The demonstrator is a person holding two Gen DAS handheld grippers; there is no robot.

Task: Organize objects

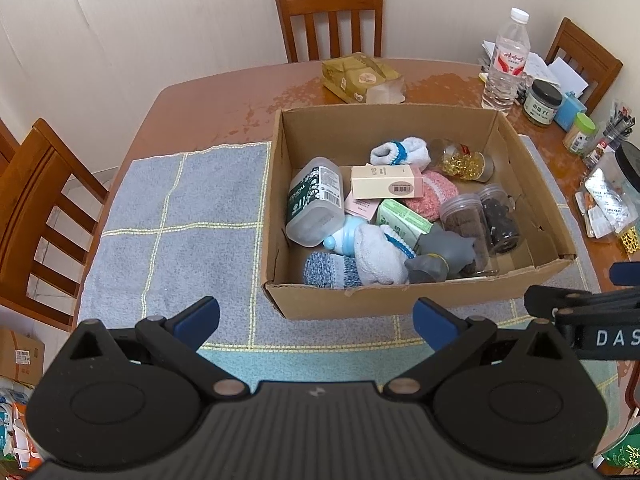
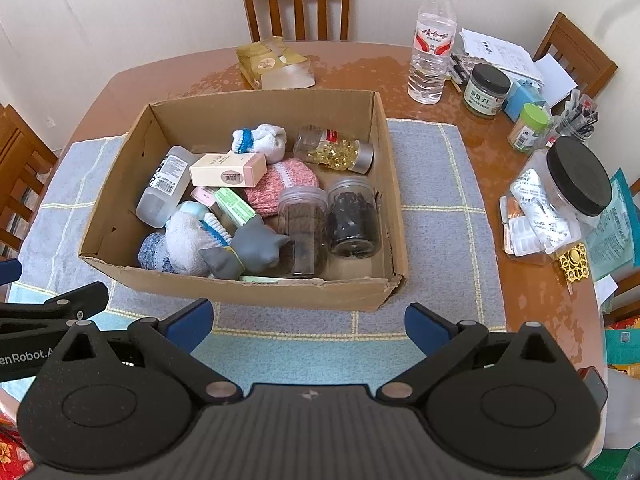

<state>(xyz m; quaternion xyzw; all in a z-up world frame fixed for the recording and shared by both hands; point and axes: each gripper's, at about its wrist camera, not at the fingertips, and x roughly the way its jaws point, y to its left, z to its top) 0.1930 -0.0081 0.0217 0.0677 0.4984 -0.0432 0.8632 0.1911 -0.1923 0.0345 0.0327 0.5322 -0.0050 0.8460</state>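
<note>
Both grippers, left gripper [image 1: 316,322] and right gripper [image 2: 308,320], hang released and empty over the table's near edge, short of the cardboard box [image 2: 244,288].

The box sits on a blue towel [image 1: 176,216] mid-table: white bottle [image 2: 162,186] by its left wall, grey cat toy [image 2: 250,250] against its near wall, two clear jars [image 2: 328,224] toward its right wall.
</note>
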